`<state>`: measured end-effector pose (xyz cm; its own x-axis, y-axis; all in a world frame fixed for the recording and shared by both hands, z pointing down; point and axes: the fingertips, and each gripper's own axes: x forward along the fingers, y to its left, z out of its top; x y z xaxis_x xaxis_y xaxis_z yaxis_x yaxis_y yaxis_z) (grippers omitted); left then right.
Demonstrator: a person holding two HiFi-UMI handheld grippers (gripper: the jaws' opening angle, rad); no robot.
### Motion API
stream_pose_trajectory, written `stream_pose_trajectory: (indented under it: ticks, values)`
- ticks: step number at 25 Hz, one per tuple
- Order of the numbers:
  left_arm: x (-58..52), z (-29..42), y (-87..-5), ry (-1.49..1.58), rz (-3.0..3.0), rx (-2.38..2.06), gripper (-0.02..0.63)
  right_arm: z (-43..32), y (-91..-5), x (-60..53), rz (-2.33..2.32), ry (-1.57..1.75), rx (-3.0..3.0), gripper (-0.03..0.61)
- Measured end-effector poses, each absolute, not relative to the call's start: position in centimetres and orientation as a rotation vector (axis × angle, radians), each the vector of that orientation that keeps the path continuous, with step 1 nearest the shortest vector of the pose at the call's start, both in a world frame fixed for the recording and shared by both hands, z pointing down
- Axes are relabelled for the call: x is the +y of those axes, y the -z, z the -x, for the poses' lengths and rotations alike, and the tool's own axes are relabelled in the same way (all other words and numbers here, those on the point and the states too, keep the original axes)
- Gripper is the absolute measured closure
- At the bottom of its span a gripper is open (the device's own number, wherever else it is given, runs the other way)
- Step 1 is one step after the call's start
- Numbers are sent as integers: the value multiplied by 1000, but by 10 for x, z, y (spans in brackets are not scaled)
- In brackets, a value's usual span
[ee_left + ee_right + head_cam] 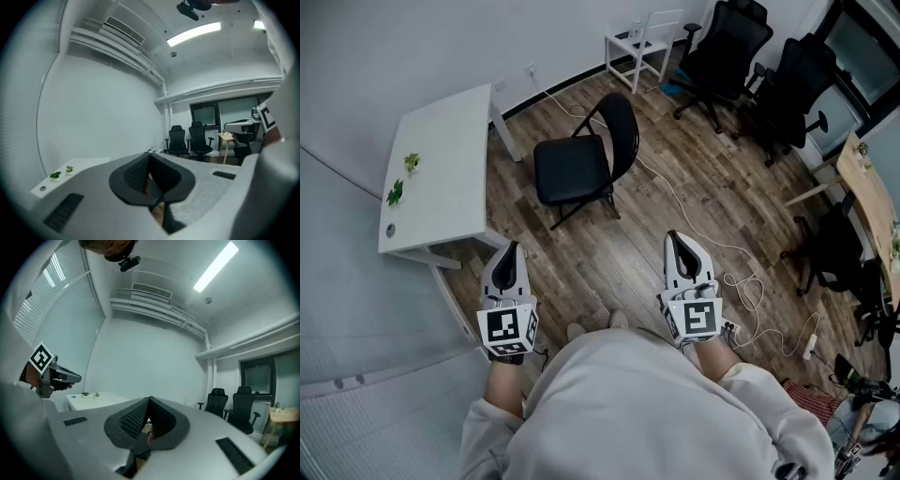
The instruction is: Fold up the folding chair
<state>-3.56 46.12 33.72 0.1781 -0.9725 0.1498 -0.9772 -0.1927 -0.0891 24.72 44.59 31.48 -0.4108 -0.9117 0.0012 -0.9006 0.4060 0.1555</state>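
A black folding chair (pixel 581 164) stands unfolded on the wood floor ahead of me, its seat toward the white table and its backrest (pixel 622 129) to the right. My left gripper (pixel 508 255) is held close to my body, well short of the chair, jaws shut with nothing between them. My right gripper (pixel 680 246) hangs beside it at the same height, also shut and empty. In the left gripper view the shut left gripper (pixel 149 161) fills the lower frame. The right gripper view shows the right gripper (pixel 148 404) pressed together.
A white table (pixel 441 173) with two small green plants (pixel 403 178) stands to the chair's left. A white cable (pixel 712 253) trails across the floor to a power strip (pixel 811 345). Black office chairs (pixel 769 66) and a white stool (pixel 640 47) stand at the far wall.
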Motion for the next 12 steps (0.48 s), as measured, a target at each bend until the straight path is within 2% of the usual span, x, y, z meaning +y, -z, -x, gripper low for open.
stream_pose_trajectory:
  ticks: [12]
  values:
    - [465, 31, -341, -289, -2382, -1981, 604, -259, -318, 445, -1672, 191, -2548, 563]
